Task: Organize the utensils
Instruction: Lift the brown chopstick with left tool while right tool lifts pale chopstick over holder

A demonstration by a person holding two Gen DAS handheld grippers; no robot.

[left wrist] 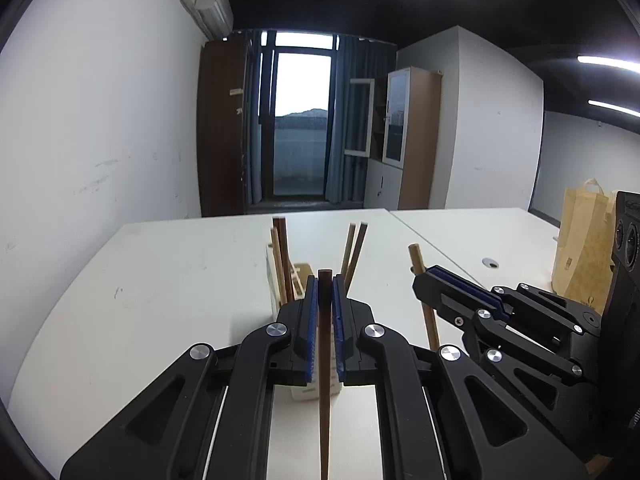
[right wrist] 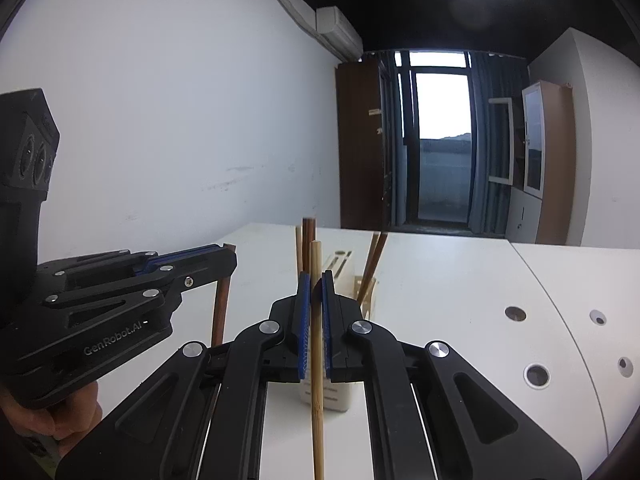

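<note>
Now I'm pinching an upright dark chopstick (left wrist: 325,344) in my left gripper (left wrist: 325,320) and a bamboo chopstick (right wrist: 316,340) in my right gripper (right wrist: 315,320), the holder (right wrist: 340,394) standing directly ahead near the table's (left wrist: 180,280) middle.

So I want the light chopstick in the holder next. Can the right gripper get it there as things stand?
Probably yes. The right gripper is shut on the light chopstick, and the white holder stands just ahead of it. The left gripper sits off to the side with the dark chopstick, not between them.

dark wood chopstick (left wrist: 325,360), pale bamboo chopstick (right wrist: 317,360)
</note>
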